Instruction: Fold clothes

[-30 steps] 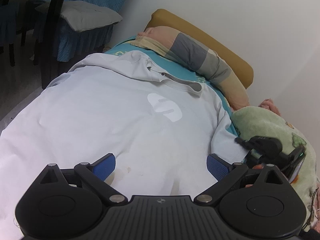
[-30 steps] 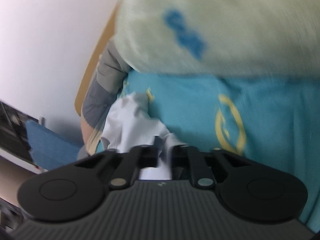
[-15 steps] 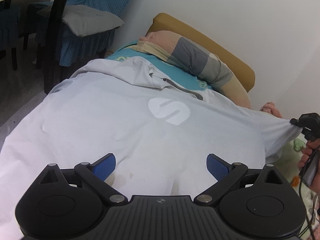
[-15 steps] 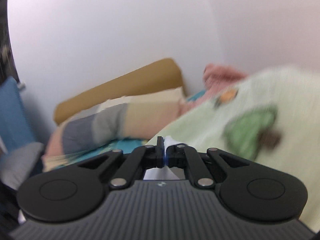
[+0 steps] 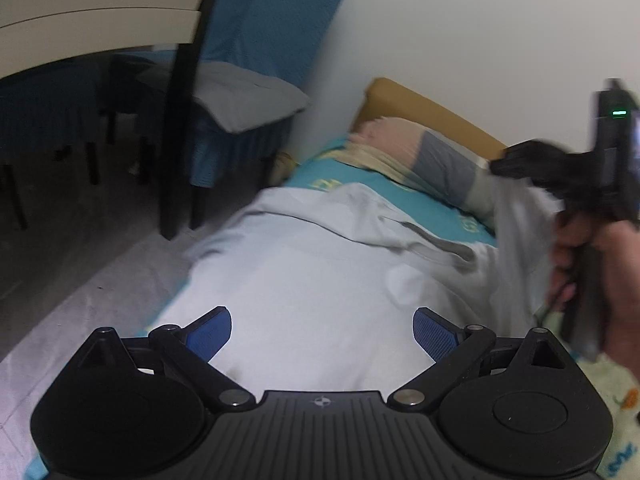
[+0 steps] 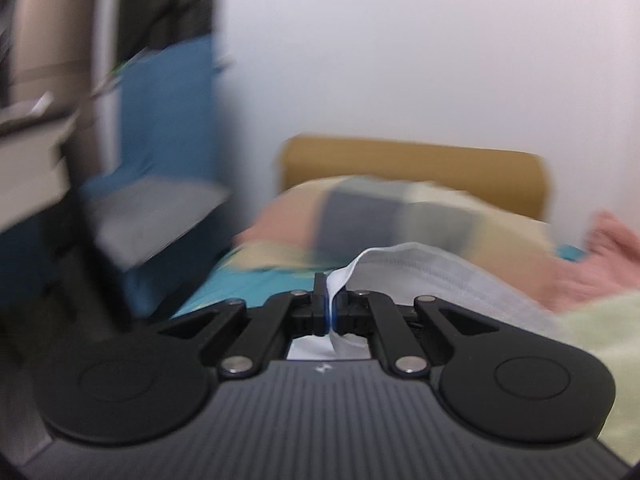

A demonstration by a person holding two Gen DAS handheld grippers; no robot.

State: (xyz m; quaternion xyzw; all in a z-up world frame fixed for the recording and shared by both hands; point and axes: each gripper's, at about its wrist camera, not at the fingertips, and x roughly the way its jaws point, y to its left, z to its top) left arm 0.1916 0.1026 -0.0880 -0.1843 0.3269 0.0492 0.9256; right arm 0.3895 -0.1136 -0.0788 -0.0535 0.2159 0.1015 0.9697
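A pale grey-white T-shirt (image 5: 320, 280) lies spread on the bed, collar toward the pillow. My left gripper (image 5: 322, 330) is open and empty, its blue-padded fingers low over the shirt's lower part. My right gripper (image 6: 330, 304) is shut on the shirt's right sleeve (image 6: 432, 268) and holds it lifted above the bed. In the left wrist view the right gripper (image 5: 500, 168) shows at the right edge, with the sleeve (image 5: 520, 232) hanging from it over the shirt's body.
A striped pillow (image 5: 420, 156) and tan headboard (image 5: 432, 108) lie at the bed's far end against a white wall. A blue-covered chair (image 5: 240, 104) and dark table leg (image 5: 180, 128) stand left of the bed. A green blanket (image 6: 600, 340) lies right.
My right gripper has lifted the sleeve and carried it leftward, up over the shirt's body. The left gripper stays open and has shifted a little.
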